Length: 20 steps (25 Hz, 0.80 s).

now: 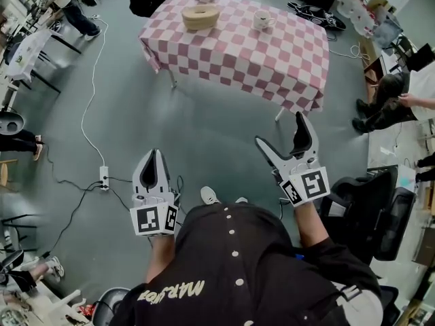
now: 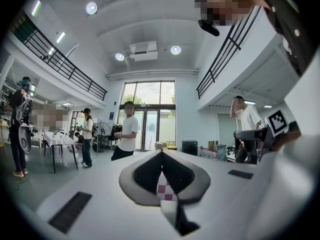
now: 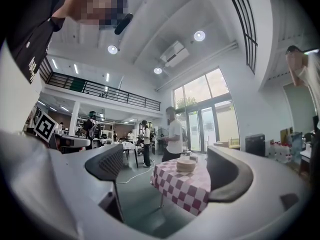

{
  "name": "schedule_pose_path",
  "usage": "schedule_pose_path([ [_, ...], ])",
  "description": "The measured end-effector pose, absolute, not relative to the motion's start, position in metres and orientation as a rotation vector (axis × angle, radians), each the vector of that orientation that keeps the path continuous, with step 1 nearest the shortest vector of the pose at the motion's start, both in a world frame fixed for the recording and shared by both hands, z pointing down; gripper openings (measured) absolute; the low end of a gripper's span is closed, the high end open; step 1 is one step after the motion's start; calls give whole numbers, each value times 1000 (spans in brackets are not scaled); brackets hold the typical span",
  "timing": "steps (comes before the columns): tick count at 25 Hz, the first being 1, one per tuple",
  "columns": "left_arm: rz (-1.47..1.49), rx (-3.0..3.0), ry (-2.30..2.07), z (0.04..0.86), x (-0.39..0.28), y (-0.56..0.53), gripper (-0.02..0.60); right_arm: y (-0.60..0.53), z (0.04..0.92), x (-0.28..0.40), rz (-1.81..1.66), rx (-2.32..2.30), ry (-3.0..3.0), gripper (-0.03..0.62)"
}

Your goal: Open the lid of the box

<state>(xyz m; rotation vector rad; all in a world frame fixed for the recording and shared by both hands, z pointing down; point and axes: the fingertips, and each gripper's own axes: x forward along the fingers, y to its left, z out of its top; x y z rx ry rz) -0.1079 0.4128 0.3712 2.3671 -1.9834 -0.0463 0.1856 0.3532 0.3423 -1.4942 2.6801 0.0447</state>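
The grey floor (image 1: pixel 204 134) is the biggest thing here. On it stands the counter (image 1: pixel 272 66), covered all over in pink and white squares. Both tools are held out level above the floor, well apart from the counter. The left tool (image 1: pixel 155 153) has its two jaws pressed together, with nothing between them. The right tool (image 1: pixel 281 129) has its jaws spread wide, and nothing is in them. The round tan box (image 1: pixel 200 17) sits on the far side of the counter, and no tool touches it. A small white cup (image 1: pixel 262 20) stands near the box, on its right.
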Motion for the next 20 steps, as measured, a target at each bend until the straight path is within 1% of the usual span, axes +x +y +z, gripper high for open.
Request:
schedule_pose_path([
  [8, -66, 2381, -1974, 372, -122, 400, 11, 345, 342, 175, 38, -1504, 2658, 509],
  [20, -46, 2424, -1924, 376, -164, 378, 11, 336, 344, 147, 51, -1603, 2600, 508],
])
